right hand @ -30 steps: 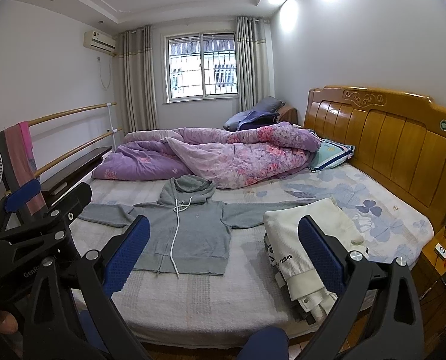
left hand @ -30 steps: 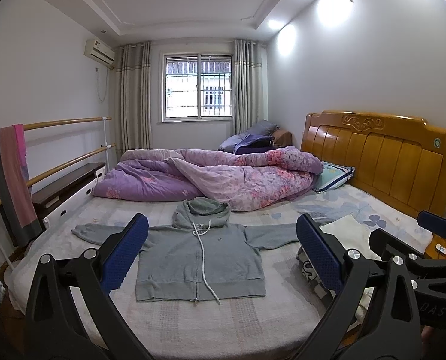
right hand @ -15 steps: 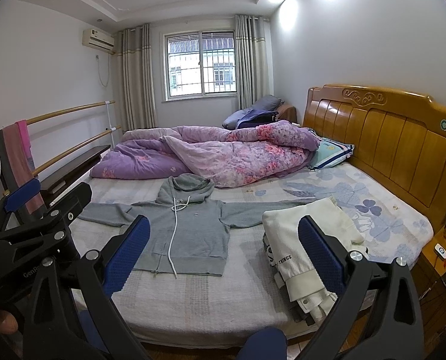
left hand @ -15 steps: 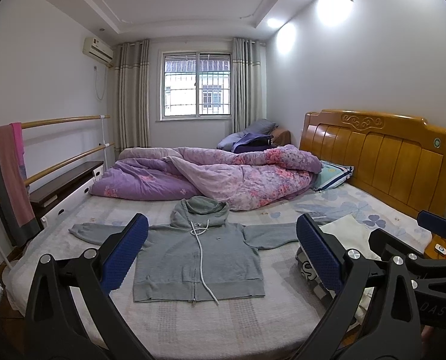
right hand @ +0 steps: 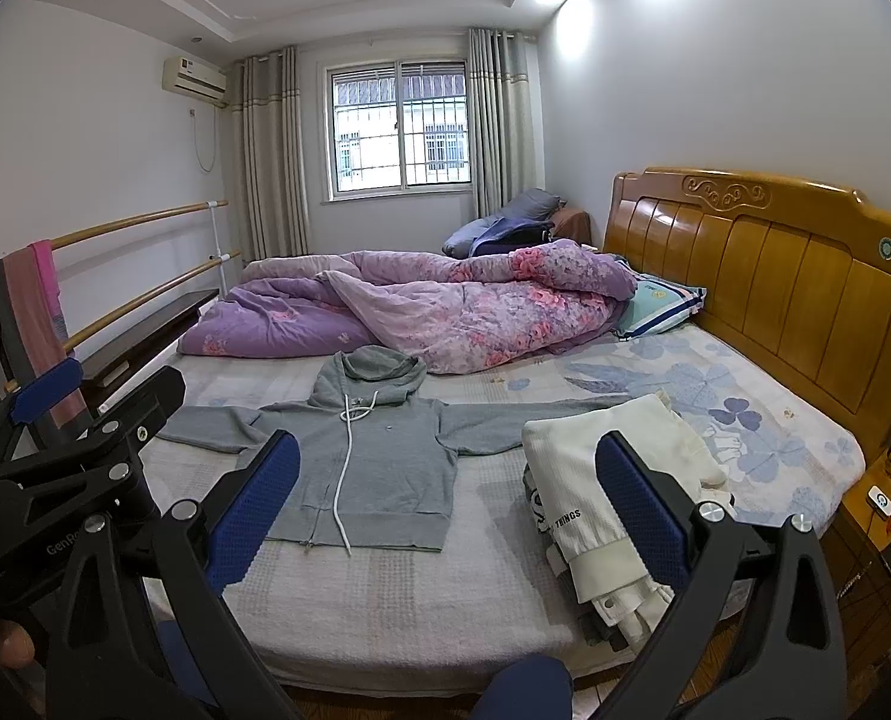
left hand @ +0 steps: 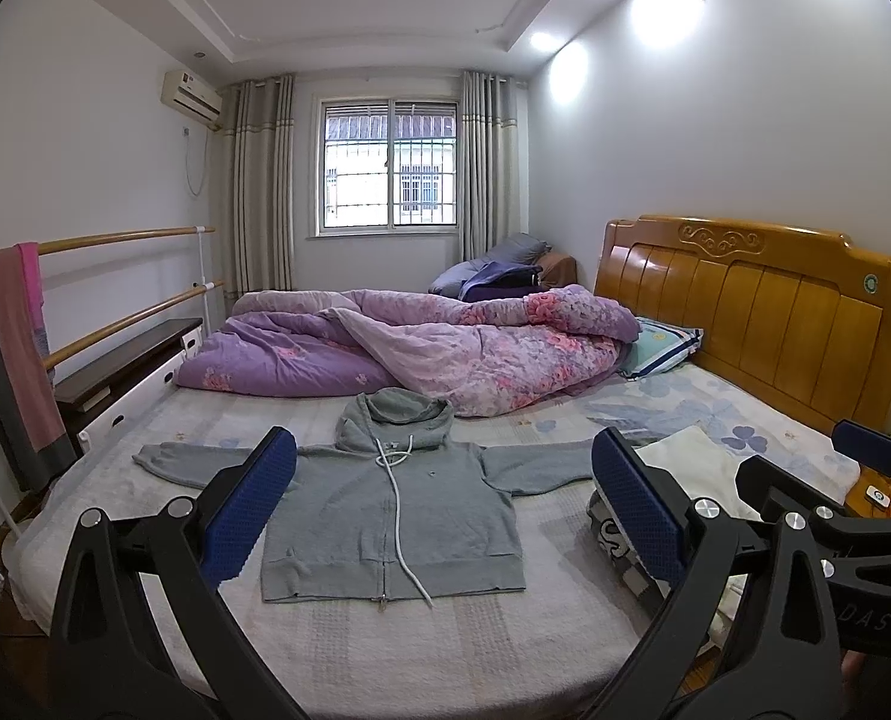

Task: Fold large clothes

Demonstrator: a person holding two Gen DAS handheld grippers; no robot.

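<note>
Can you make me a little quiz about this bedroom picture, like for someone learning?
1. True or false: the grey hoodie lies spread flat on the bed with both sleeves out.
2. What lies right of the hoodie: A a folded white garment, B a red ball, C a book?
3. Is the left gripper or the right gripper holding anything?

Key:
1. True.
2. A.
3. No, both are open and empty.
</note>
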